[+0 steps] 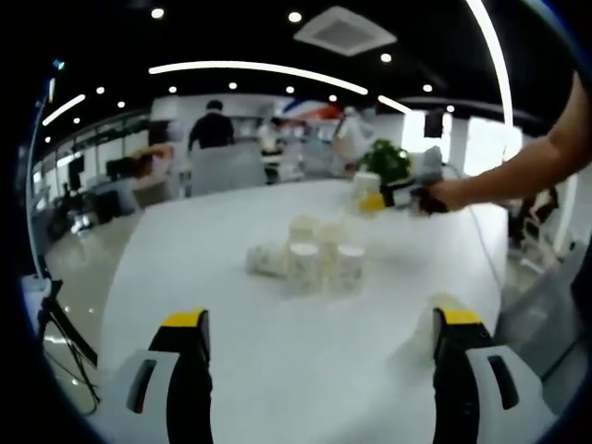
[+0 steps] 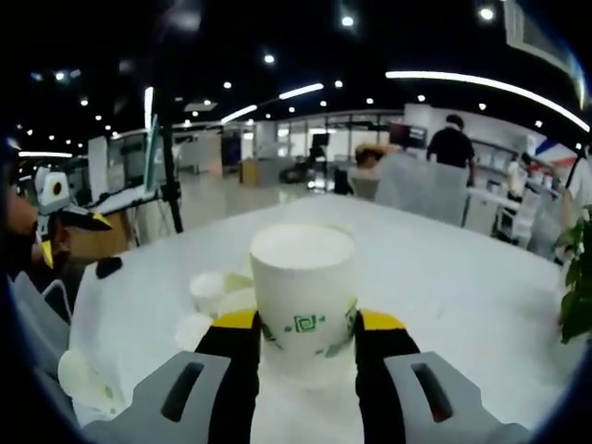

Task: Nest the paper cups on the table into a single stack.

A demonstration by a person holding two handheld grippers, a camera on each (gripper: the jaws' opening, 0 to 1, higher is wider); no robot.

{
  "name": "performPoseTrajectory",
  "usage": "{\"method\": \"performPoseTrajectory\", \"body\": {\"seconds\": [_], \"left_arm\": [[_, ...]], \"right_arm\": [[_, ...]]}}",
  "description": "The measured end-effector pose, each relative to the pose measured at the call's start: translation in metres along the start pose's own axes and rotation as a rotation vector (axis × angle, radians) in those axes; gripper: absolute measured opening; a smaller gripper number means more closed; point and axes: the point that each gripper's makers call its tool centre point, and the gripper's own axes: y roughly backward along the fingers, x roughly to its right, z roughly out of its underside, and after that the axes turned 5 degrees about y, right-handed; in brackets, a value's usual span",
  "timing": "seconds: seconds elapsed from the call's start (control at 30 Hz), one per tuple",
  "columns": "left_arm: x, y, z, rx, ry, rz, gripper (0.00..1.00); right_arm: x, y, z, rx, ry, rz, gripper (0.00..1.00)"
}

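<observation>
On my left, the left gripper [image 1: 319,326] hangs above the white table [image 1: 277,370] with its jaws spread wide and nothing between them. Ahead of it sits a cluster of paper cups [image 1: 310,254], some upright, one on its side. Further right, my right gripper [image 2: 305,326] pinches an upside-down paper cup [image 2: 303,282] by its sides; I see loose cups [image 2: 208,296] lying behind it

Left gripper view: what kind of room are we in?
Probably an open-plan office. Long strip lights and a ceiling air vent run overhead, people stand among desks behind the large white table, and a potted plant sits on it. The right tool holds a paper cup.
</observation>
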Motion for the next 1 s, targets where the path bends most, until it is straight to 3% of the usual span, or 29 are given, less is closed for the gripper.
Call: {"method": "performPoseTrajectory", "body": {"seconds": [0.4,0.57,0.63,1.0], "left_arm": [[0.004,-0.009,-0.012,0.013,-0.027,0.033,0.98],[0.006,-0.013,-0.002,-0.015,0.005,0.045,0.98],[0.01,-0.013,0.0,-0.021,-0.019,0.048,0.98],[0.008,-0.008,-0.011,0.006,-0.023,0.041,0.98]], "right_arm": [[-0.009,0.004,-0.01,0.001,-0.007,-0.014,0.35],[-0.014,0.009,-0.014,0.004,-0.038,-0.024,0.35],[-0.019,0.012,-0.016,0.006,-0.039,-0.033,0.34],[-0.03,0.018,-0.026,0.008,-0.035,-0.031,0.35]]}}
